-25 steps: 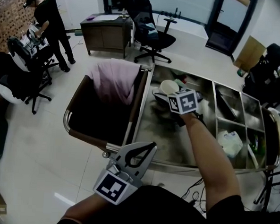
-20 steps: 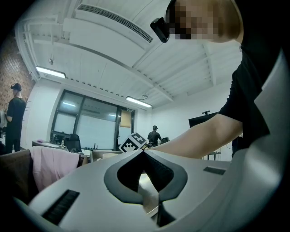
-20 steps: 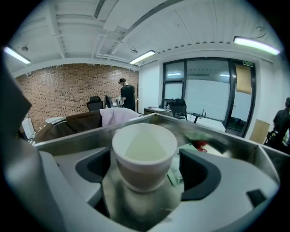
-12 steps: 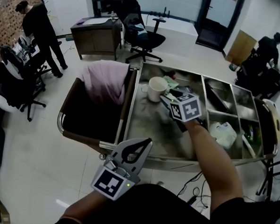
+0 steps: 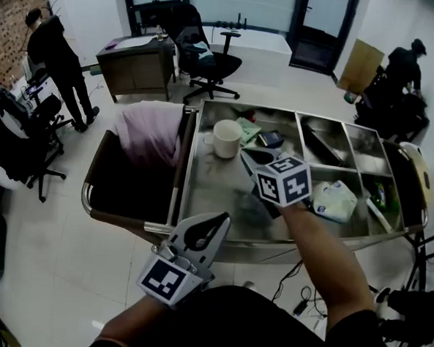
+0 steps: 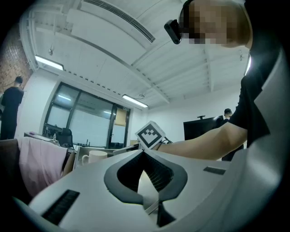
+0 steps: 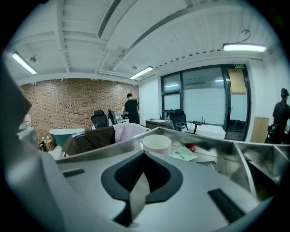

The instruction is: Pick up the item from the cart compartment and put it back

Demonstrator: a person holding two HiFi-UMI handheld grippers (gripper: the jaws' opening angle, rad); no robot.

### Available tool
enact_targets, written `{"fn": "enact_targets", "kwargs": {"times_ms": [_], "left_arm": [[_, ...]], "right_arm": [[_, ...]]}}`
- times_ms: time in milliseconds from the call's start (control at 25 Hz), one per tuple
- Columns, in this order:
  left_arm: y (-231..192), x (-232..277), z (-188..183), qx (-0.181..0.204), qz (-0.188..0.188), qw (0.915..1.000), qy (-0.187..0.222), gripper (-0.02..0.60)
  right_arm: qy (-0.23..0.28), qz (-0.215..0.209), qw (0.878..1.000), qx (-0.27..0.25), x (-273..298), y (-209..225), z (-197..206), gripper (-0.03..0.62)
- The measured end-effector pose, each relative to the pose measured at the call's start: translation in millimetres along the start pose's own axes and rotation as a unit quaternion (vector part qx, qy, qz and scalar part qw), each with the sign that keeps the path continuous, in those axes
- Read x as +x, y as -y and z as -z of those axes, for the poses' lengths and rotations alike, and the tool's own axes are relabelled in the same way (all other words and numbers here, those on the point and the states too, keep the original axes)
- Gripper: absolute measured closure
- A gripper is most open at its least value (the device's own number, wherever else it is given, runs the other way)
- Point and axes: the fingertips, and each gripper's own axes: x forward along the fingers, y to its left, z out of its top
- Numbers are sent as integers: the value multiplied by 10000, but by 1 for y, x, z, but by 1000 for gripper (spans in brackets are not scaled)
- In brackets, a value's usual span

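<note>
The right tool (image 5: 248, 161) has just been closing and is clenched on nothing over the big compartment of the stainless steel cart (image 5: 216, 187). The likely target, an upright white ceramic mug (image 5: 226, 138), stands in that compartment ahead of the tips and slightly left, not touching, and far nearer this hand than the left tool (image 5: 215, 224), clenched empty outside the cart. The head view gives that offset, while the right gripper view shows the shut, empty jaws and the mug's handle on the left.
</note>
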Motion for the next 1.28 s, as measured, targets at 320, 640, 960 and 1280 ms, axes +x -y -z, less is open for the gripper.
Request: {"fn": "enact_targets", "kwargs": {"times_ms": [320, 640, 960, 1280], "left_arm": [[1, 1, 1, 115, -75, 9999, -75, 581], [6, 4, 2, 214, -55, 9997, -132, 581], [13, 9, -2, 338, 14, 9994, -120, 581], [22, 12, 1, 444, 108, 9988, -166, 581]], "right_arm": [[943, -287, 9946, 315, -71, -30, -38, 580], [1698, -417, 9829, 584, -138, -41, -54, 580], [2044, -144, 9780, 402, -194, -45, -37, 580], [2198, 70, 9718, 852, -233, -49, 2, 580]]}}
